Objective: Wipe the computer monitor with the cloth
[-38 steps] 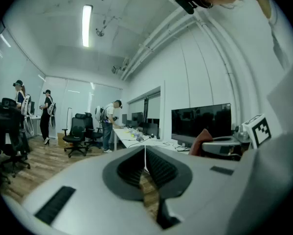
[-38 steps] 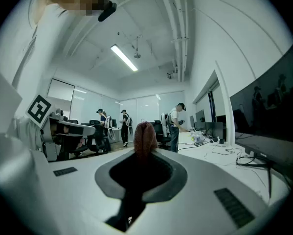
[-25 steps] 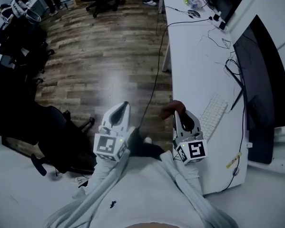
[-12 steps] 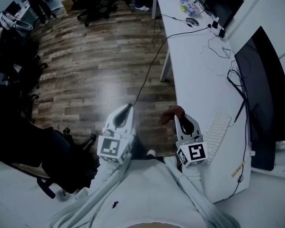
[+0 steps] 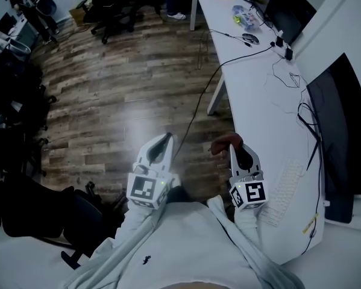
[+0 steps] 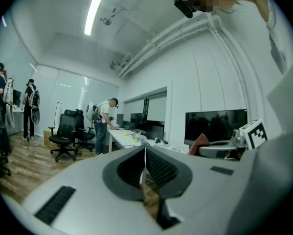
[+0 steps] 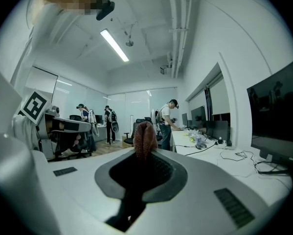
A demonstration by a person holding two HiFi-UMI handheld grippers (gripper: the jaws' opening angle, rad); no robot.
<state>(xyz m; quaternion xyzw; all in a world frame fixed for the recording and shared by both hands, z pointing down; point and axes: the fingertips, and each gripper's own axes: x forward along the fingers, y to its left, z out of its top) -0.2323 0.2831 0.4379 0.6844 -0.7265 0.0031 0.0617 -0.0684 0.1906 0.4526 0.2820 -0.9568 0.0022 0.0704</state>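
Where right tongs (image 7: 143, 153) pinch reddish cloth (image 7: 144, 135), left tongs (image 6: 145, 150) pressed together, keyboard (image 5: 288, 188) in head view only

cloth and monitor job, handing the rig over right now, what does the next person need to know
Left gripper: jaws together, nothing in them, held over the floor beside the desk.
Right gripper: shut on the reddish cloth, which sticks out past the jaw tips, near the desk's front edge.
The monitor stands at the back of the desk, to the right, behind the keyboard.
Done: the cloth is in the gripper.
Left: the cloth is well short of the screen. Bring it across the desk to the screen and wipe.
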